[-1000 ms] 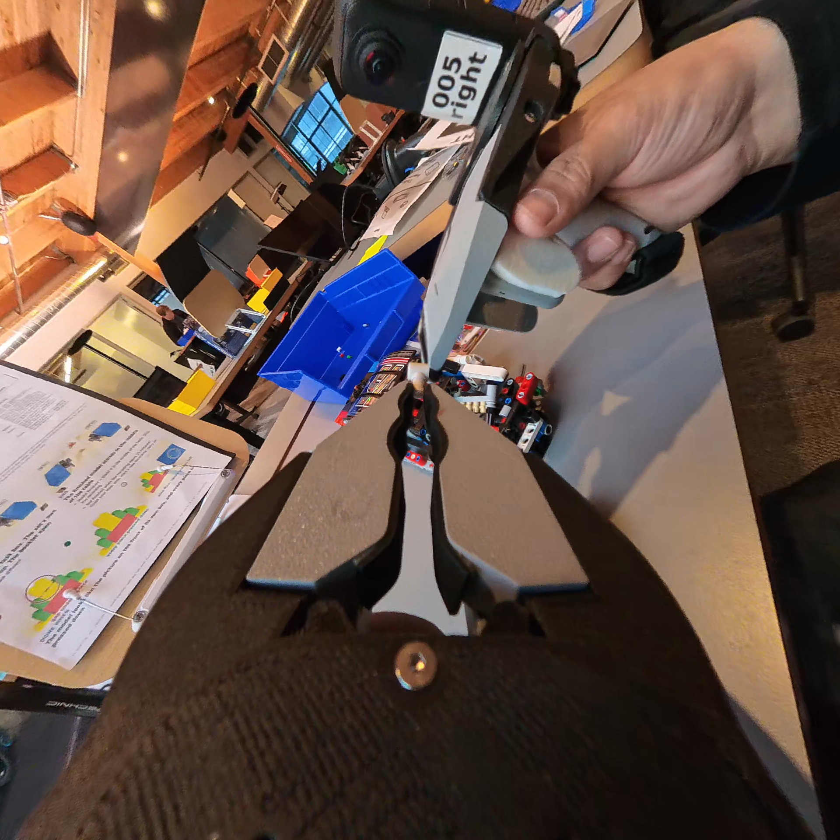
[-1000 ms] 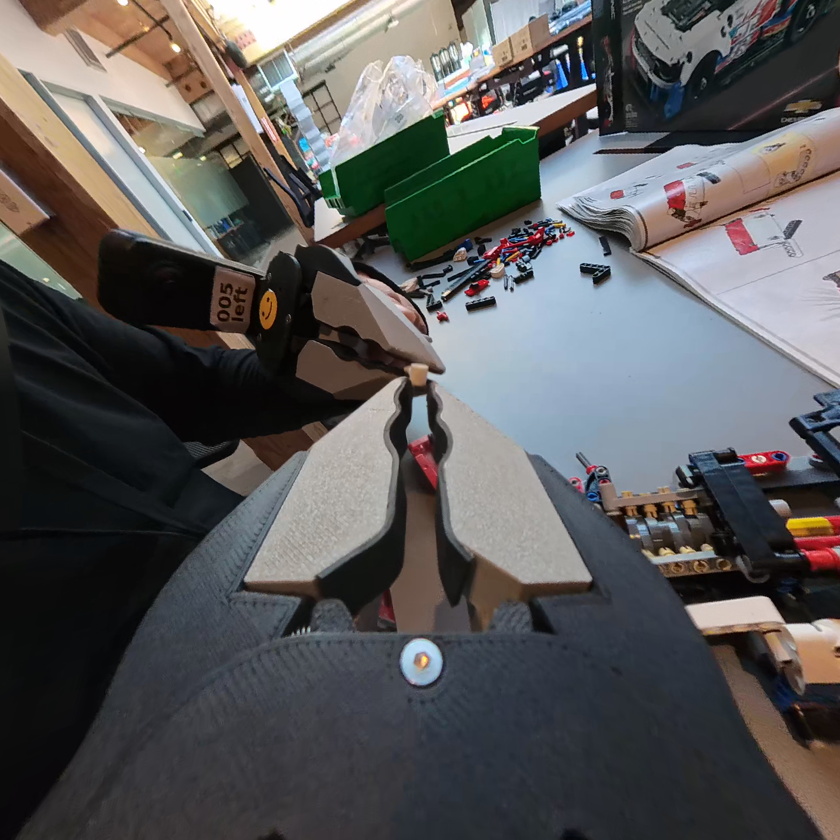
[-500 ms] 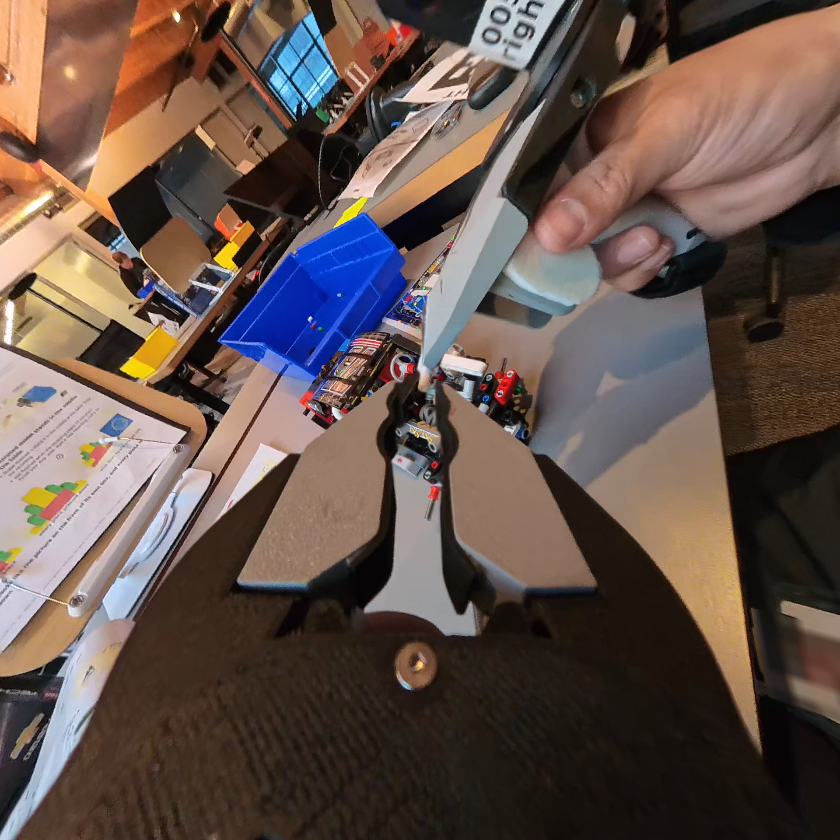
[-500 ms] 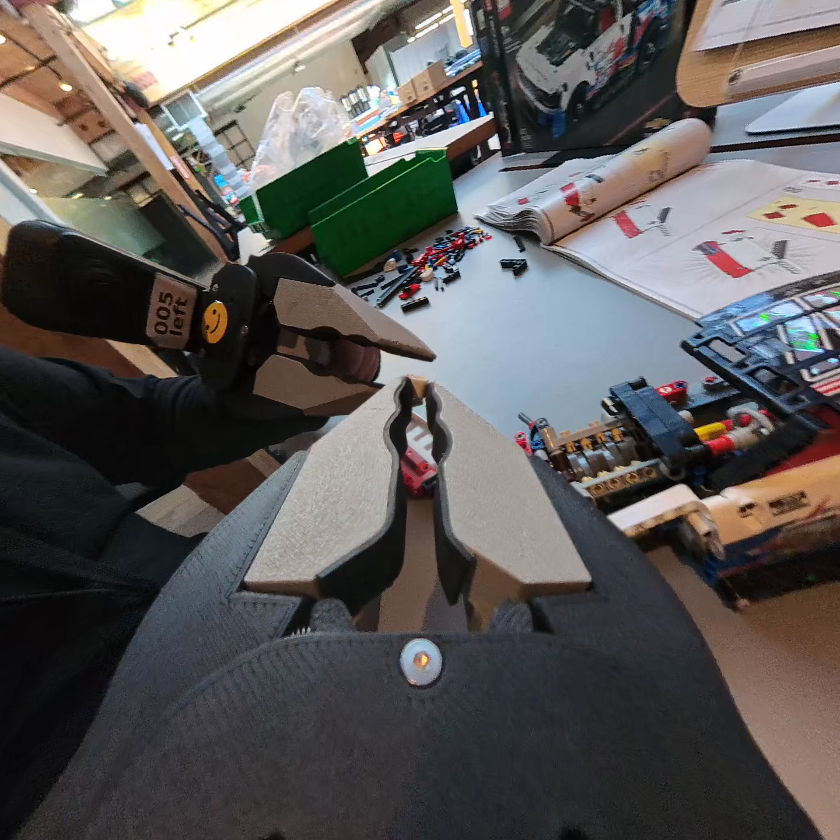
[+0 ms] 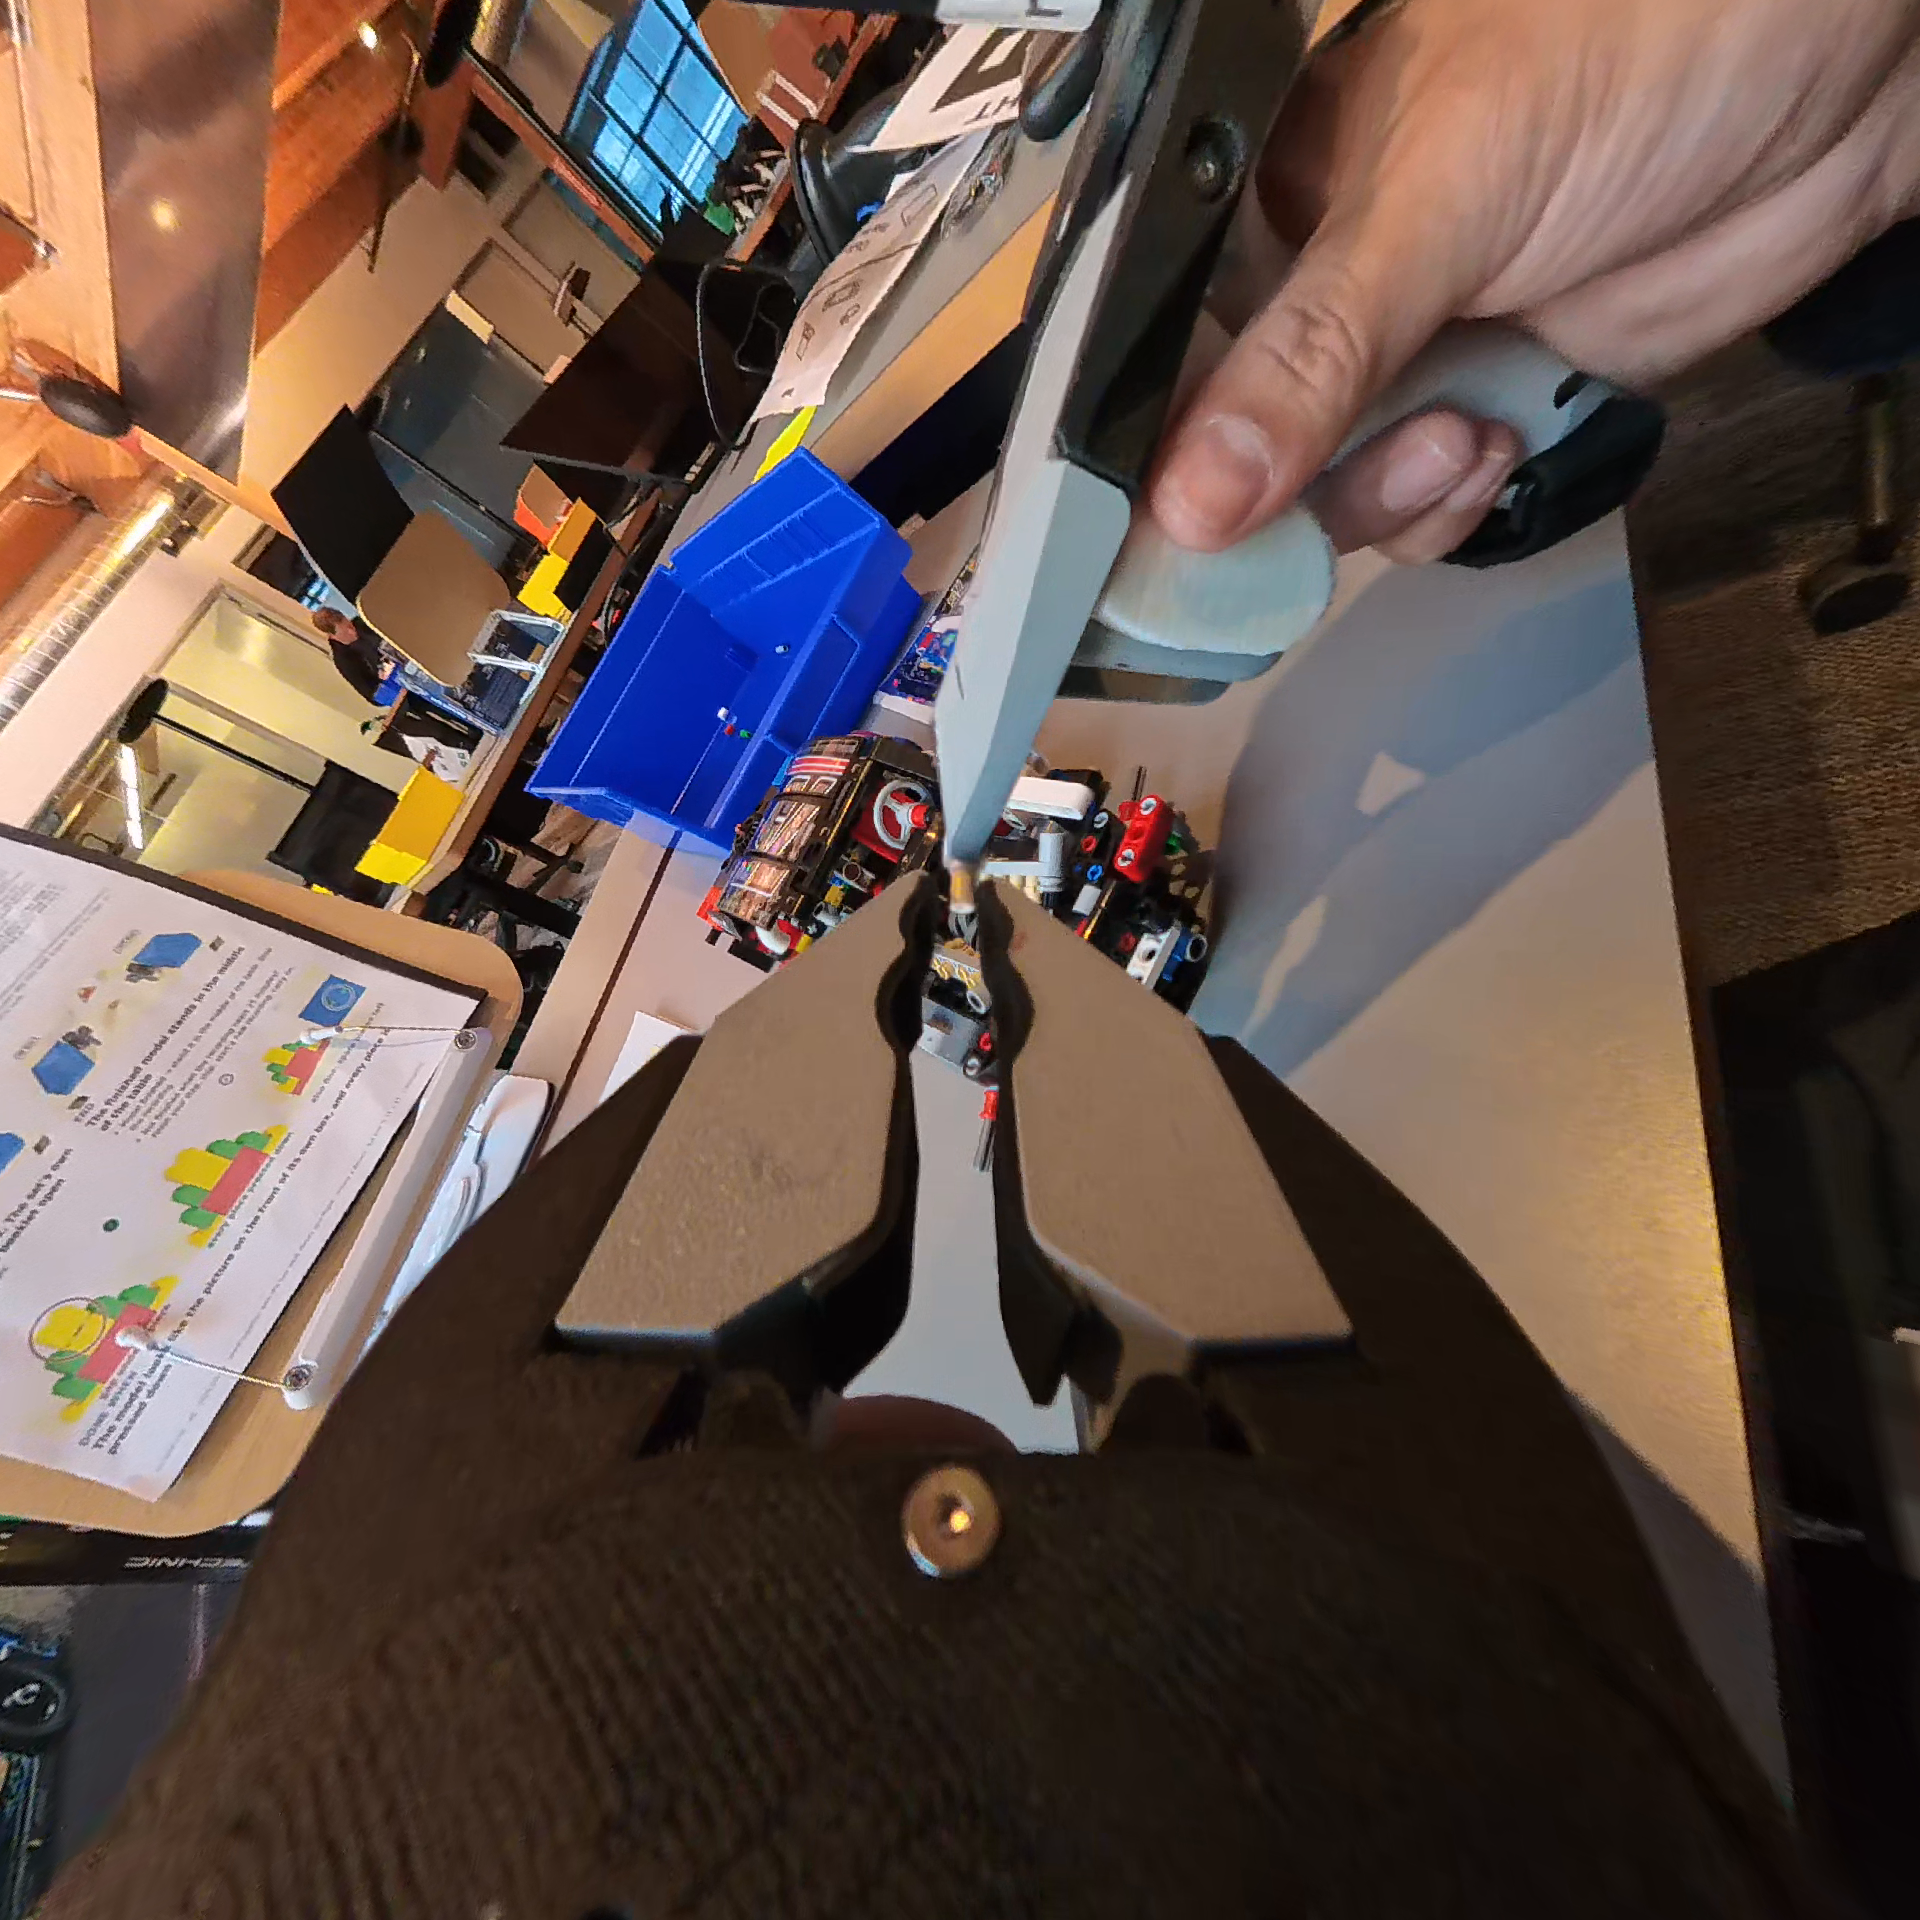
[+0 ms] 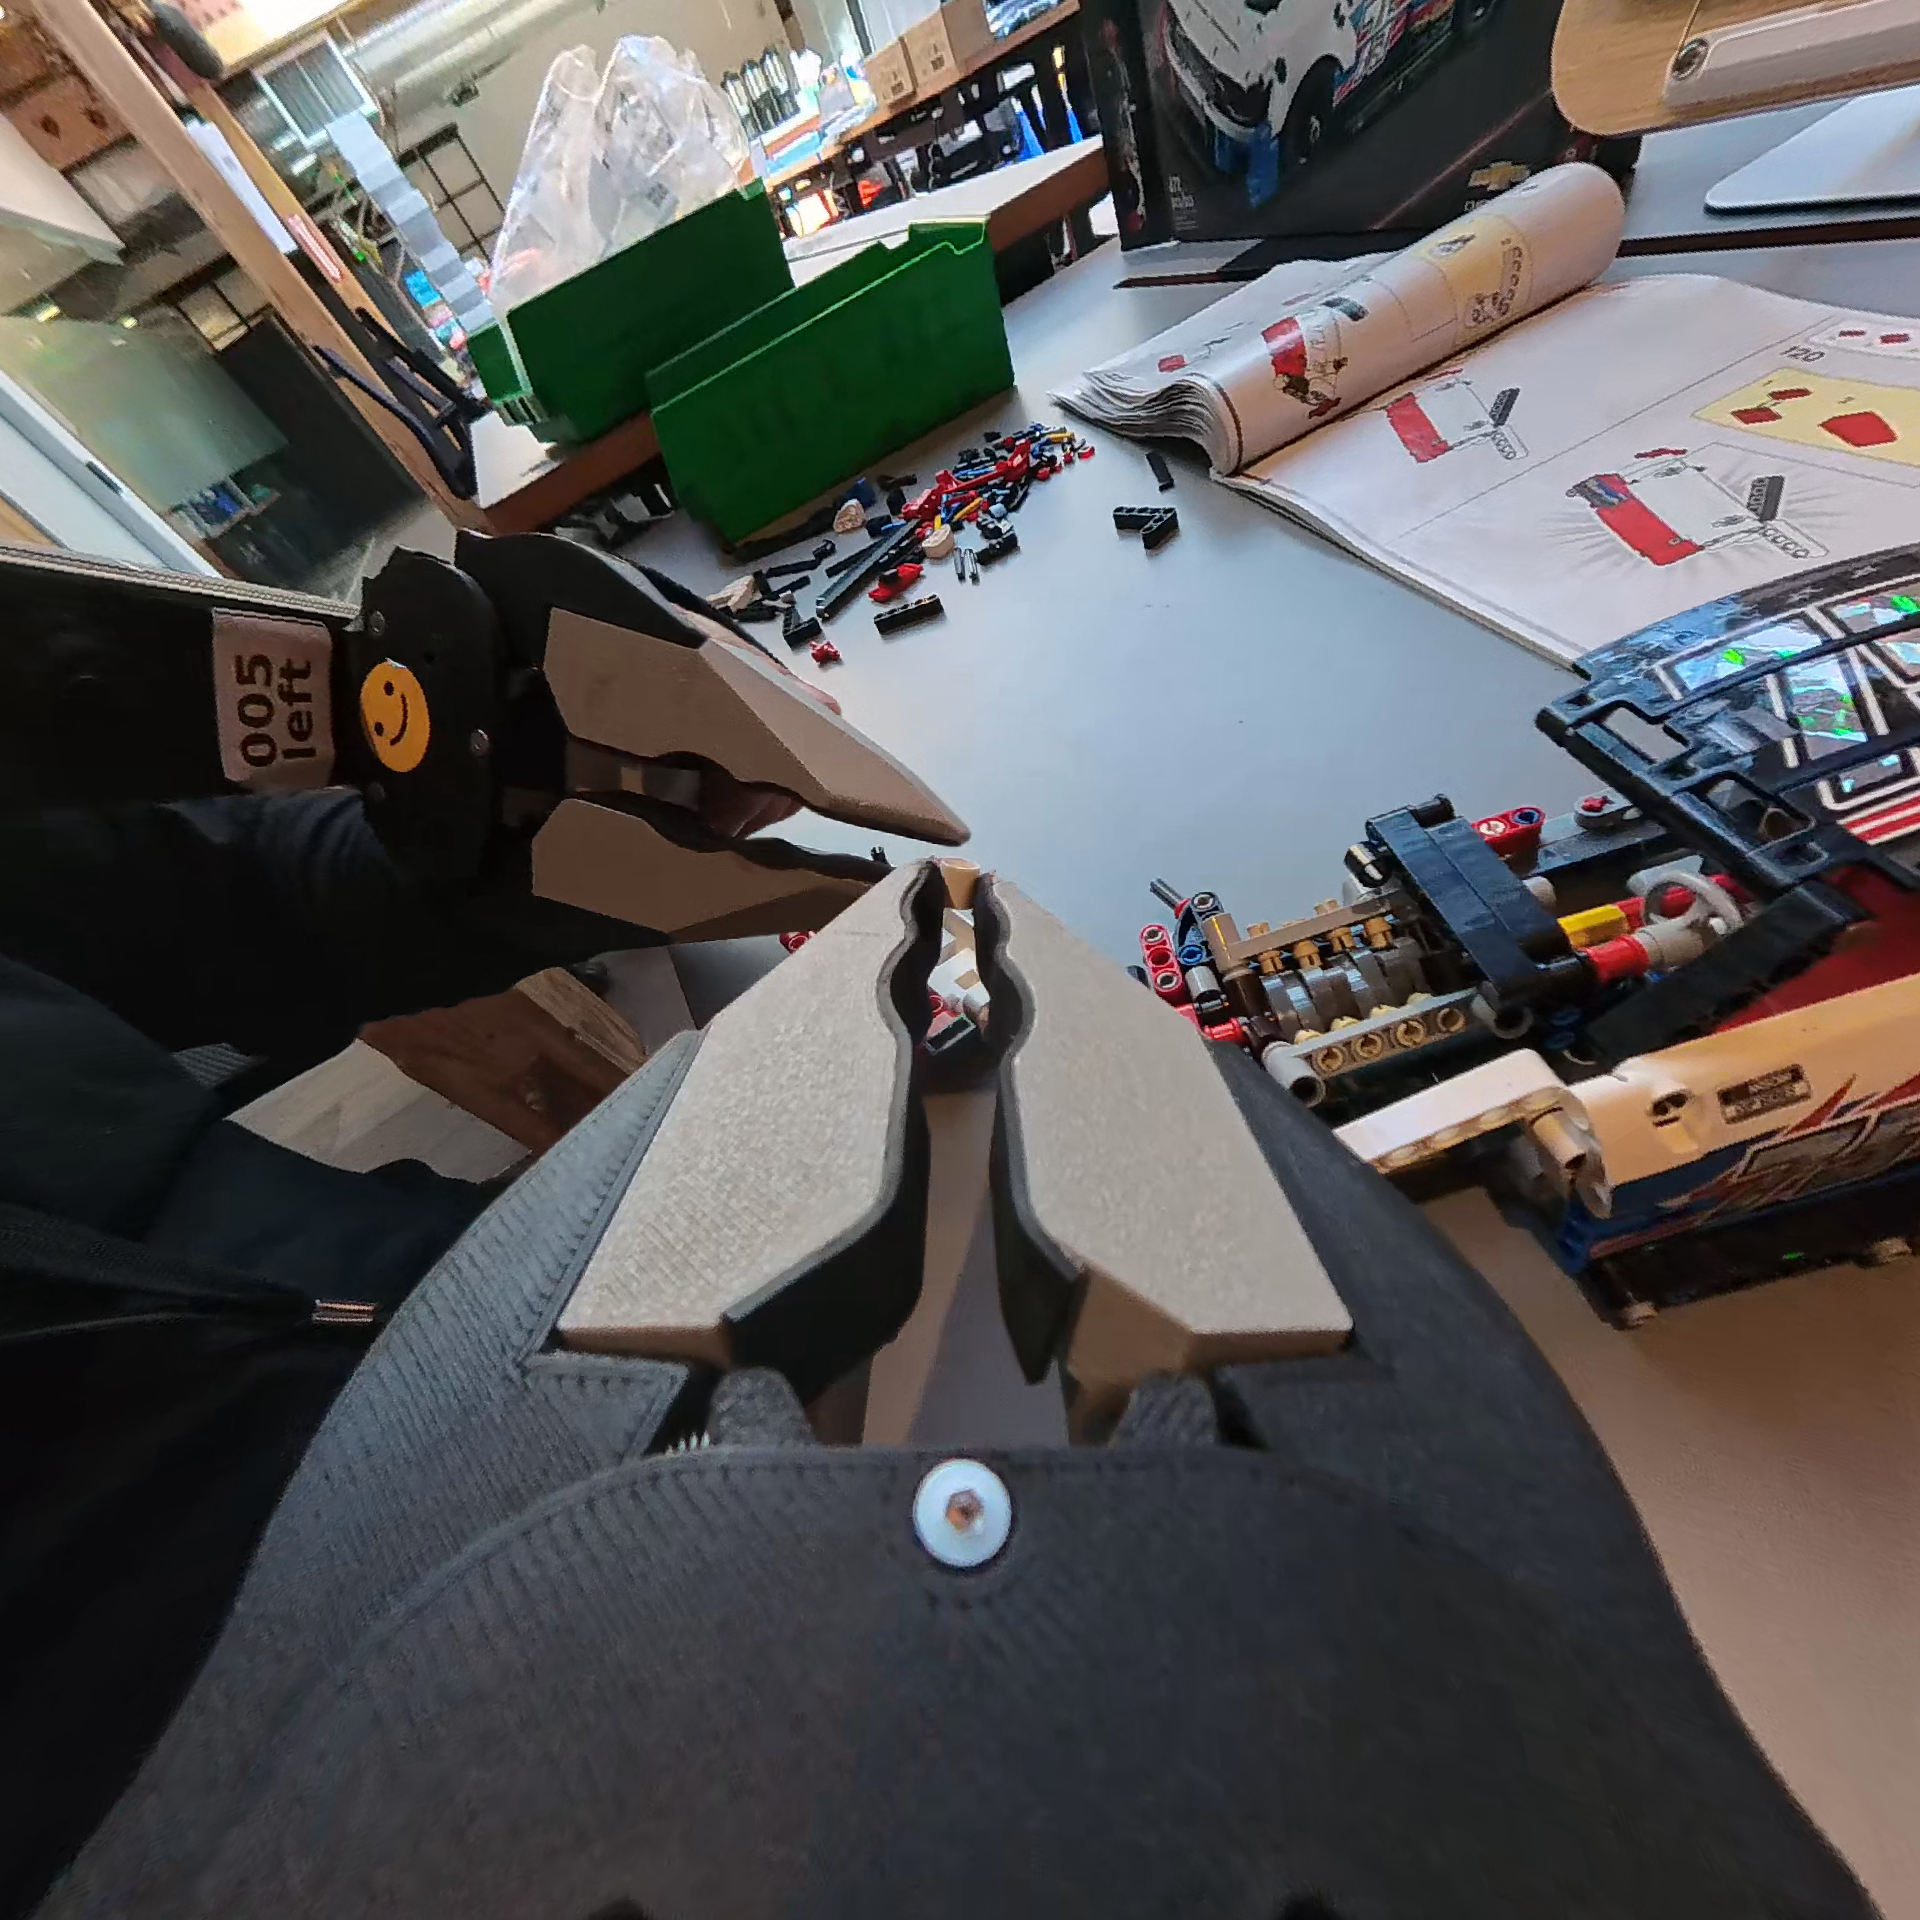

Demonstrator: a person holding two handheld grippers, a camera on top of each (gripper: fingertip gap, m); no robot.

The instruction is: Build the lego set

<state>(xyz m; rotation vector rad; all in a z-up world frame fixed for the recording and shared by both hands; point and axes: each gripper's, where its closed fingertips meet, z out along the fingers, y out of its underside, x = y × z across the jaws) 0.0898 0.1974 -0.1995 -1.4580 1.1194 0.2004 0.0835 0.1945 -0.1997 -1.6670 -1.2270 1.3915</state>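
A small tan Lego pin [image 6: 958, 883] sits where the two grippers meet tip to tip above the grey table [image 6: 1195, 727]. My right gripper [image 6: 958, 881] is shut on it. My left gripper [image 5: 958, 896] is closed to a narrow gap with the same pin [image 5: 961, 891] between its tips. In the right wrist view the left gripper's upper finger [image 6: 748, 717] reaches in from the left, its tip just over the pin. The partly built Lego car [image 6: 1558, 987] lies on the table to the right; it also shows beyond the tips in the left wrist view [image 5: 883, 831].
A pile of loose Lego pieces [image 6: 935, 520] lies in front of two green bins [image 6: 831, 416]. An open instruction booklet [image 6: 1558, 416] and the set's box [image 6: 1299, 104] are at the back right. A blue bin [image 5: 748, 665] and a clipboard with a printed sheet [image 5: 208, 1143] are on the left.
Both grippers stayed tip to tip on the pin while moving together; the car has come closer and fuller into both views.
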